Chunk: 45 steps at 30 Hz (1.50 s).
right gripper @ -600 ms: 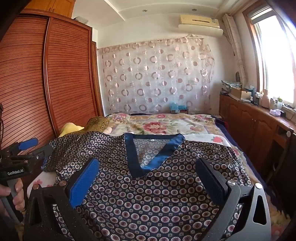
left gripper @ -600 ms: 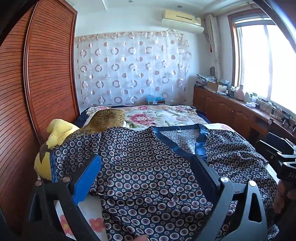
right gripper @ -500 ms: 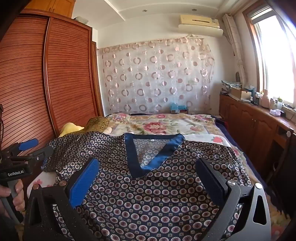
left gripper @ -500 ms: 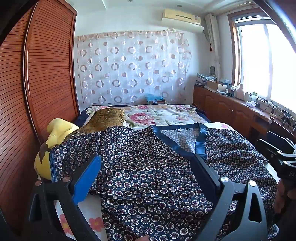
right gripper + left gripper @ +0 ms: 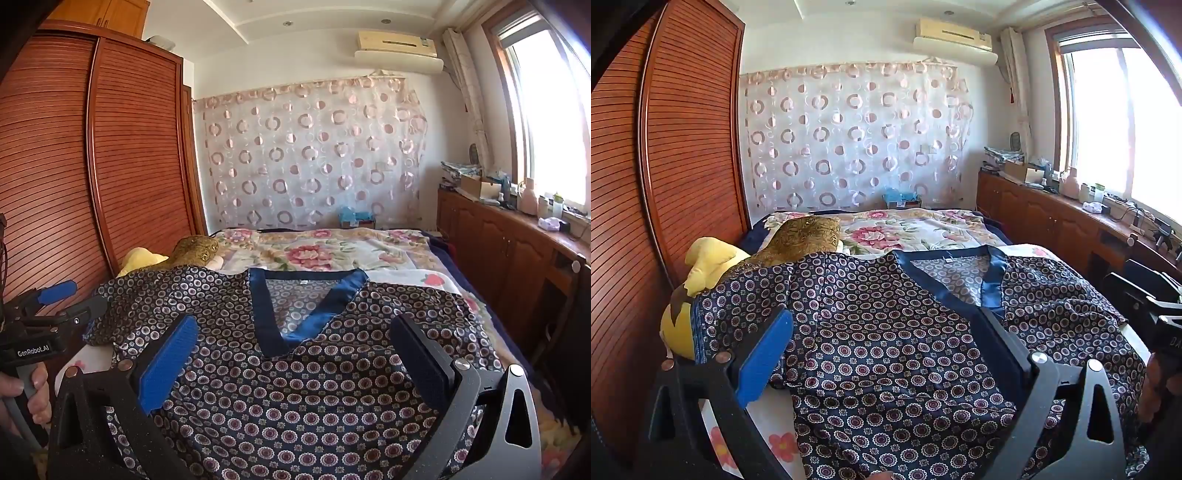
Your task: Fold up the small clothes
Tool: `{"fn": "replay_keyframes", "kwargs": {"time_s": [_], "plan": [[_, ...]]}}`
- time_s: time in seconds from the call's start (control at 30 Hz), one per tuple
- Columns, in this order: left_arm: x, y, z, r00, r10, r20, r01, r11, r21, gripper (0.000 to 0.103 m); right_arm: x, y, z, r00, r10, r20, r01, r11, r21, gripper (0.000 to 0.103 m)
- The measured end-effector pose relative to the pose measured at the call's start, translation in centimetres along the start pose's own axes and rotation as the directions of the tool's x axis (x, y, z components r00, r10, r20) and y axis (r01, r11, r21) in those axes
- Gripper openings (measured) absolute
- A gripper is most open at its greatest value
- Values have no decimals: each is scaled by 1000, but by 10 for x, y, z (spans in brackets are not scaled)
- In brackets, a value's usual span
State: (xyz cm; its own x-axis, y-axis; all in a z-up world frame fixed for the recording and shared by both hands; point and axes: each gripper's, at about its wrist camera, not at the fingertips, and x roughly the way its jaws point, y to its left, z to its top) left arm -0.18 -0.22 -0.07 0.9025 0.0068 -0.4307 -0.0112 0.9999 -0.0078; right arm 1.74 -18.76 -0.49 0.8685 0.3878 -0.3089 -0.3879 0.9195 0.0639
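Reading "GenRobot.AI" in white letters on the body of your left gripper (image 5: 55, 295) is easy from the right wrist view; the lettering on your right gripper (image 5: 295, 350) at the left view's edge is cut off and unreadable. Both tools gape as wide as they go and hold nothing, their blue pads (image 5: 764, 356) hovering above the shirt (image 5: 894, 347). That navy shirt, printed with small rings and trimmed with a blue V-neck, lies spread across the near end of the bed (image 5: 332, 247). Beyond the shirt you see a floral bedspread; left of it a yellow plush toy (image 5: 701, 266) and a slatted wooden wardrobe (image 5: 129, 155).
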Motion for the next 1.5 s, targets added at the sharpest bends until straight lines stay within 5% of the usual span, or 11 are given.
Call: {"fn": "replay_keyframes", "kwargs": {"time_s": [1.5], "plan": [[-5,-5,-1,1000,9,22,-9,1000,11,97,0,1,0,1000,7,-2,-7,1000,5,103]]}}
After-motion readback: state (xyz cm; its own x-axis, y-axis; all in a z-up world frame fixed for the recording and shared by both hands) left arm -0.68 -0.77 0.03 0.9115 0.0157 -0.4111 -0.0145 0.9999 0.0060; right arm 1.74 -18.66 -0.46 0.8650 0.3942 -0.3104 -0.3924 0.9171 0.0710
